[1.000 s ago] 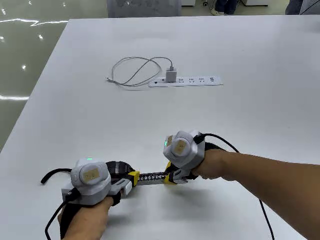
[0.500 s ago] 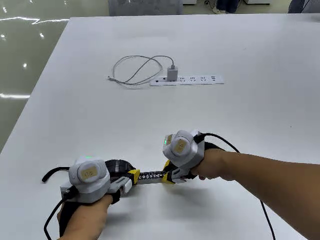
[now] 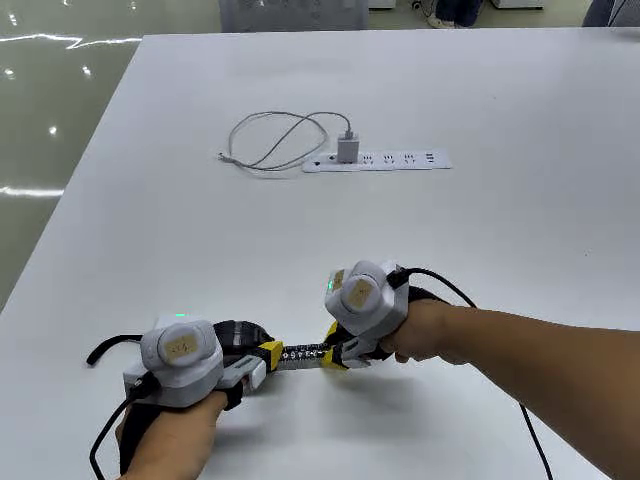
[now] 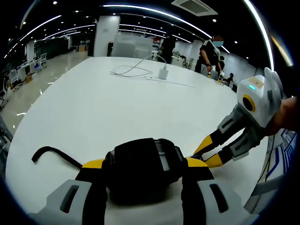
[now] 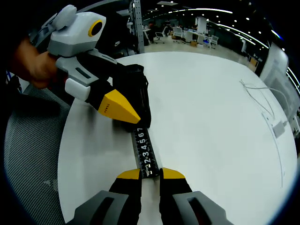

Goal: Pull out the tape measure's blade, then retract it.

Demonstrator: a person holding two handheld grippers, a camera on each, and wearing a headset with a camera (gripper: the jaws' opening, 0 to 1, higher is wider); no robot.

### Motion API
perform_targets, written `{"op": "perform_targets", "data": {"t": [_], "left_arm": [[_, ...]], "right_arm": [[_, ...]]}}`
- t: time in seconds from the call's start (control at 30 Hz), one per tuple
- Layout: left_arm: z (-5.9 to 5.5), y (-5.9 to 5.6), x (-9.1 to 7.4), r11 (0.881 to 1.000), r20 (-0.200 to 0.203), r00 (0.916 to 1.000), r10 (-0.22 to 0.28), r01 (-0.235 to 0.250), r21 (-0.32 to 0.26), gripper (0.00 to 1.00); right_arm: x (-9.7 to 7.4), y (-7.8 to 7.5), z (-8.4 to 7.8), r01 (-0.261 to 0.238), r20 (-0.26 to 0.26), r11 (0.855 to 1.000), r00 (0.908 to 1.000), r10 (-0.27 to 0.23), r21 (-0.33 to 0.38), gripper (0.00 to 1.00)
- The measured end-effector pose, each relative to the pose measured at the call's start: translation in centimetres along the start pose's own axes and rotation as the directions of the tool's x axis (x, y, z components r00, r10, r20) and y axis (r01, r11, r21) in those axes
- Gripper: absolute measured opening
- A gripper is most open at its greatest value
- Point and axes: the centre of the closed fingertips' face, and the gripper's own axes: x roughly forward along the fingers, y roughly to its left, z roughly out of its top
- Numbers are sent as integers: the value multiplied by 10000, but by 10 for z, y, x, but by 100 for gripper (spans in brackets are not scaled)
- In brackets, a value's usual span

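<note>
Near the front edge of the white workbench (image 3: 480, 120), the head view has the left gripper (image 3: 258, 362) clamped on the black tape measure (image 3: 240, 335), which rests on the tabletop. A short length of blade (image 3: 303, 352) runs from the case to the right gripper (image 3: 335, 356), whose yellow-tipped jaws pinch the blade's end. Farther back lie a white power strip (image 3: 395, 160), a charger (image 3: 347, 150) plugged into it, and a looped white cable (image 3: 270, 140).

From the left gripper view, both jaws press against the sides of the case. A black wrist strap (image 4: 51, 153) curls on the table to the left, and the right gripper comes in from the right.

From the right gripper view, the jaws are closed on the blade tip. Numerals up to 7 can be read along the blade as far as the case, which sits between the left gripper's jaws.
</note>
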Motion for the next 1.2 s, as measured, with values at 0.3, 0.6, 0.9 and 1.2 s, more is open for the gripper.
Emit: {"op": "perform_targets", "data": {"t": [0.3, 0.6, 0.9, 1.2], "left_arm": [[0, 1, 0, 10000, 9, 10000, -46, 46, -58, 60], [-1, 0, 1, 10000, -14, 10000, -65, 65, -14, 60], [-1, 0, 0, 10000, 26, 10000, -63, 64, -31, 60], [-1, 1, 0, 10000, 36, 10000, -81, 81, -12, 60]], "right_arm": [[4, 1, 5, -88, 71, 9999, 9999, 87, 90, 10], [8, 1, 10, -81, 198, 9999, 9998, 79, 134, 10], [11, 3, 14, -107, 234, 9999, 9997, 104, 119, 10], [15, 6, 21, -196, 325, 9998, 9993, 194, 62, 10]]}}
